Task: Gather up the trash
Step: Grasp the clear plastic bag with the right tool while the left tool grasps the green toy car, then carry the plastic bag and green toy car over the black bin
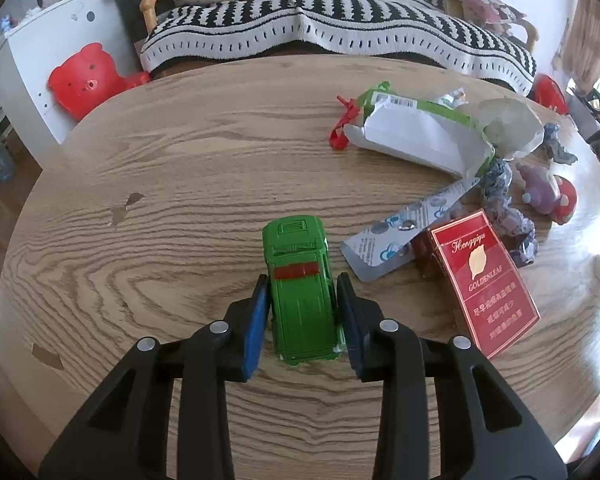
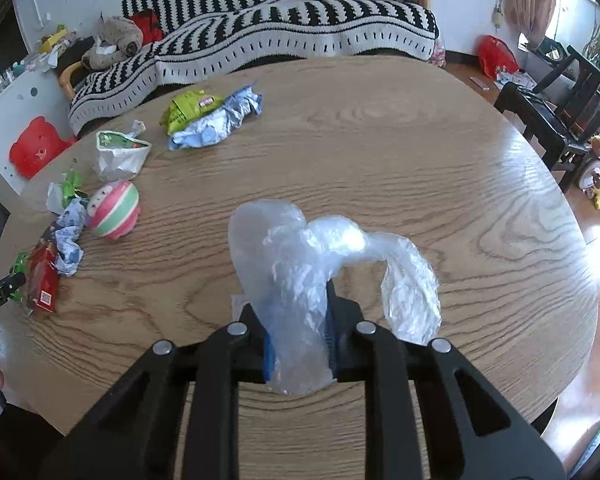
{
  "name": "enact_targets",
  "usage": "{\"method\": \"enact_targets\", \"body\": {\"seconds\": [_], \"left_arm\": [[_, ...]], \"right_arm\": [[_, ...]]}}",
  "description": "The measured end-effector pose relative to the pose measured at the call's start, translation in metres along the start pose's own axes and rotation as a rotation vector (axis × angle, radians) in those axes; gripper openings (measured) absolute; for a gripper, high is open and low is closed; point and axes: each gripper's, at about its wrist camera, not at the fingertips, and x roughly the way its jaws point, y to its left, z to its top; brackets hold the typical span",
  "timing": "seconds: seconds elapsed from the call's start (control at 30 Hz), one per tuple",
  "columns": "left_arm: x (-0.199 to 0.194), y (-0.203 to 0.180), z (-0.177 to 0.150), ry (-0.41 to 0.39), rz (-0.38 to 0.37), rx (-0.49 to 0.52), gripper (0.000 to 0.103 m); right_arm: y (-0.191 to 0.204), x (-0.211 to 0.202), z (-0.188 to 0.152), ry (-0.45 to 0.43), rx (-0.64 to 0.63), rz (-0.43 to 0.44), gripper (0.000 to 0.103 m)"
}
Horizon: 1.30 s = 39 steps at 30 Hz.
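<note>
A: What has the left claw [image 1: 303, 312] got?

B: A green toy car [image 1: 300, 292] on the wooden worktop [image 1: 180, 184]; both blue pads sit against the car's sides, jaws partly closed on it. A red cigarette pack [image 1: 486, 284] lies just beside it.

A: And the right claw [image 2: 298, 344]?

B: Nearly shut, pinching a clear plastic bag [image 2: 300, 264] that drapes onto the worktop. More wrappers and a pink striped ball [image 2: 114, 210] lie at the far left.
</note>
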Motion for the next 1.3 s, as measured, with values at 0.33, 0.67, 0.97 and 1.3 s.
{"method": "enact_targets", "body": {"seconds": [0.33,0.67,0.97,1.3], "left_arm": [[-0.025,-0.013,0.018,-0.059,-0.045,-0.041,0.033],[-0.056,-0.135,0.026,-0.106,-0.204,0.107,0.033],[-0.096,-0.308,-0.007,-0.108,-0.42,0.335,0.033],[-0.127,-0.484,-0.103,-0.047,-0.642,0.625,0.033]], "right_arm": [[-0.016,-0.026,0.0,-0.052,0.035,0.015,0.02],[-0.08,-0.067,-0.025,-0.098,0.12,-0.042,0.02],[-0.177,-0.111,-0.076,-0.126,0.265,-0.127,0.02],[-0.29,-0.15,-0.152,-0.125,0.471,-0.199,0.02]]}}
